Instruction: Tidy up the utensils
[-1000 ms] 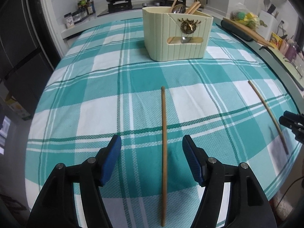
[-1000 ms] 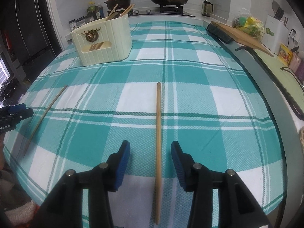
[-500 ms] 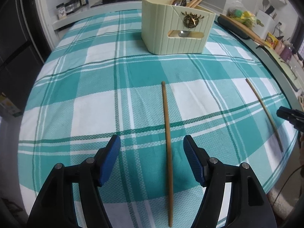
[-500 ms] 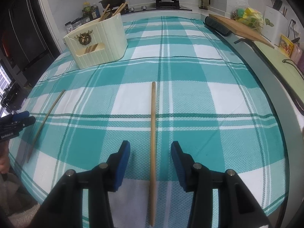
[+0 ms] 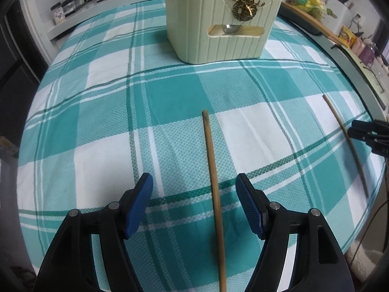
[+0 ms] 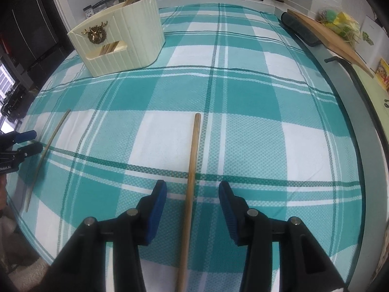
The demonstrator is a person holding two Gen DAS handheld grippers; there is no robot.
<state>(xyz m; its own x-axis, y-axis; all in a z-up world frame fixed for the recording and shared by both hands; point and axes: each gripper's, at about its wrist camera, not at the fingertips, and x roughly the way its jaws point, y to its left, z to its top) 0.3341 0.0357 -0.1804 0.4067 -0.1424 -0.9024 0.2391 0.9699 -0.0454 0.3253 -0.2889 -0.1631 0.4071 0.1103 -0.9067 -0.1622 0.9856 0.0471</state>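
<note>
Blue-padded fingers [image 5: 142, 203] of the left gripper [image 5: 194, 204] stand wide apart over a wooden chopstick [image 5: 214, 187] lying flat on the teal checked tablecloth [image 5: 97, 121], pads clear of it on both sides. The right gripper [image 6: 192, 209] likewise straddles a second chopstick [image 6: 192, 170], its jaws parted more narrowly and gripping nothing. Both sticks lie near the table's front edge, well apart, pointing away. Farther back, toward the left, stands a cream utensil holder [image 6: 131, 46] bearing a gold stag emblem, with chopsticks and a spoon [image 5: 229, 29] inside.
</note>
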